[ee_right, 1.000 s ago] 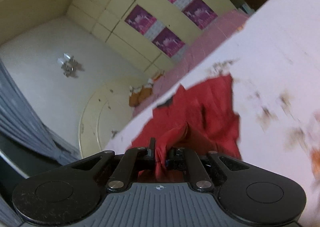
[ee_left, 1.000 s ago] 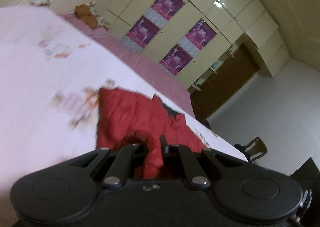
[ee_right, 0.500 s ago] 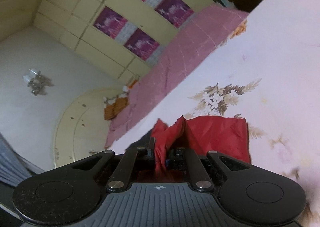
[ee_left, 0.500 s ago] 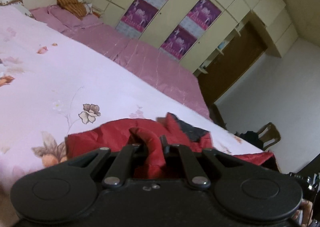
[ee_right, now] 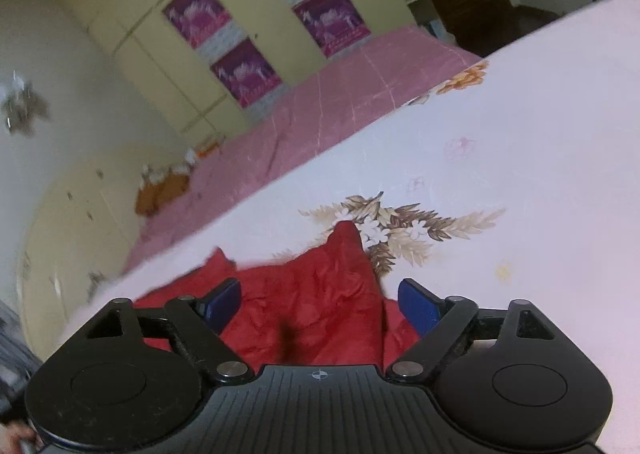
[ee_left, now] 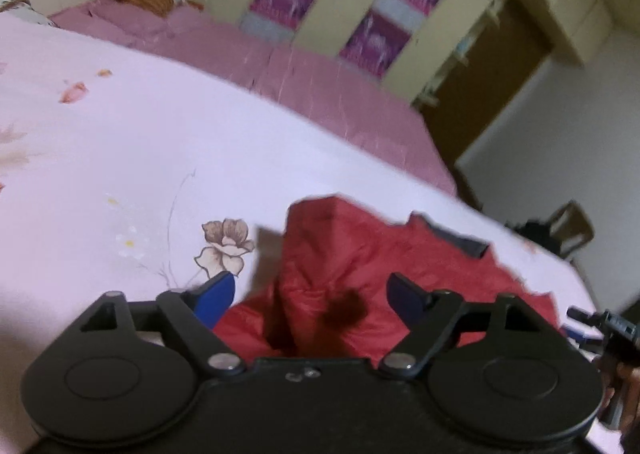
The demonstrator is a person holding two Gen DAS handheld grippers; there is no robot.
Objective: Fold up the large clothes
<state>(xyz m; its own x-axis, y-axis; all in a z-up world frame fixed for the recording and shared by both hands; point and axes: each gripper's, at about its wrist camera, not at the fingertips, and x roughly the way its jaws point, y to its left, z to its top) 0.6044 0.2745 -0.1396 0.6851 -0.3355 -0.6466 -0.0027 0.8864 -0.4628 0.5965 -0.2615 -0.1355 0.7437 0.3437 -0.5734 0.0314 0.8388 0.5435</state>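
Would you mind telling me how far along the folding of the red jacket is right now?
Done: the red jacket lies bunched on the floral bedsheet. In hand: nothing; the left gripper and right gripper are opening, fabric between the blue pads but not pinched. Left: it looks rumpled, so smoothing and further folds probably remain.

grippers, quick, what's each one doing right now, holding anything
Left tool: jaws opening, pads clear of the red garment bunched between them.
Right tool: jaws opening, red garment between the pads, not gripped.
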